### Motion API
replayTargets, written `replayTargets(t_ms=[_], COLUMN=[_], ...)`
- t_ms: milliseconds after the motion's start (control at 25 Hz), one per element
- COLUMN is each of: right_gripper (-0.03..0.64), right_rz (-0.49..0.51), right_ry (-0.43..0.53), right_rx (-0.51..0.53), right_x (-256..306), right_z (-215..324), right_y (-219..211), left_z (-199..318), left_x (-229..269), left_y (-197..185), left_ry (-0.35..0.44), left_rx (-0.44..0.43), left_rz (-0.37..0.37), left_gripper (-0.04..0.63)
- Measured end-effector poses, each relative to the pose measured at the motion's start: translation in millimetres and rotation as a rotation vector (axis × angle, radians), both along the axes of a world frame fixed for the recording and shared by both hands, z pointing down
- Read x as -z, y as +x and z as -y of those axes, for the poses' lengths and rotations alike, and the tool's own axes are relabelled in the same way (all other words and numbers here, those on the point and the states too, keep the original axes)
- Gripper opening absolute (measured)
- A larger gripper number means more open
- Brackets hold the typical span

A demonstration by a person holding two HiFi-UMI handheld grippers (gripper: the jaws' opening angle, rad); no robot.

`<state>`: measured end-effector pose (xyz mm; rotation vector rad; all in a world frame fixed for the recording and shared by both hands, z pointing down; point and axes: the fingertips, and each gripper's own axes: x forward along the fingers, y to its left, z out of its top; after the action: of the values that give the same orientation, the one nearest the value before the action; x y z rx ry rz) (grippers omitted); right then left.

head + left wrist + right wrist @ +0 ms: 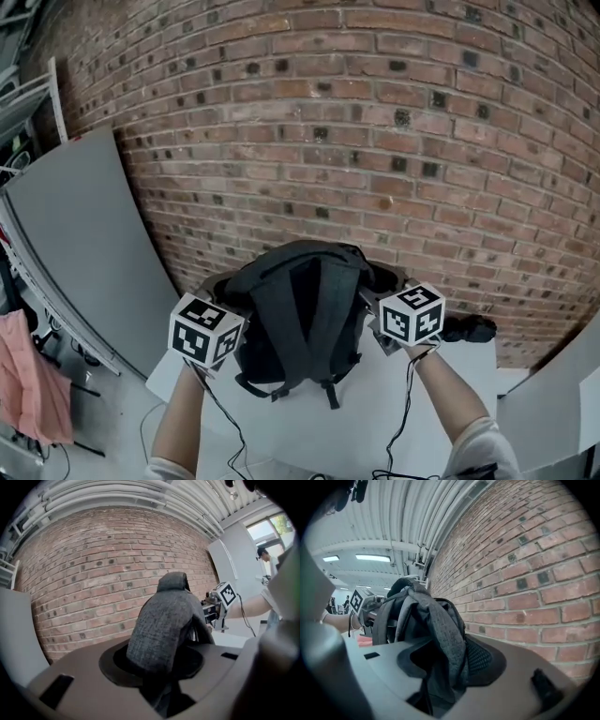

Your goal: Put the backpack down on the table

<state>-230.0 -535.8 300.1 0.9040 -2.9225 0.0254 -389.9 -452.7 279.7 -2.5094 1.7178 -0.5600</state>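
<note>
Left gripper [236,323] and right gripper [373,314] each pinch the grey backpack [300,309] by its fabric, so I'd lower both evenly until its base sits flat on the white table [394,417].

The backpack [298,319] is dark grey, the table [361,433] white, the wall [375,141] red-brown brick with dark flecks.

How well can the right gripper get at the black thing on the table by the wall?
Probably not for now. The right gripper is shut on the backpack, so its jaws are full. The black thing lies near it on the table, seemingly with nothing between them.
</note>
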Motion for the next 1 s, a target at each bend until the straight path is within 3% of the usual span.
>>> replayTargets(t_ms=[160,400,560,760,1000], right_gripper=[0.179,0.179,0.179,0.181,0.186], right_rz=[-0.021,-0.061,-0.098,-0.18,-0.257], right_ry=[-0.044,-0.155,-0.134,-0.177,-0.173], right_rx=[0.02,0.01,0.048,0.138,0.169], right_x=[-23,-89,-87,-94,-98], right_z=[25,20,14,-5,-33], right_y=[-25,-19,-7,10,31], left_z=[15,8,-2,-27,-68], left_x=[-20,-84,-85,-89,-93], left_y=[-18,-10,4,27,61], left_ry=[-0.004,-0.105,-0.099,-0.115,-0.175], left_rx=[0.021,0.025,0.029,0.024,-0.014], left_rz=[-0.002,-0.052,-0.077,-0.073,-0.092], left_gripper=[0.146,0.144,0.145,0.149,0.173])
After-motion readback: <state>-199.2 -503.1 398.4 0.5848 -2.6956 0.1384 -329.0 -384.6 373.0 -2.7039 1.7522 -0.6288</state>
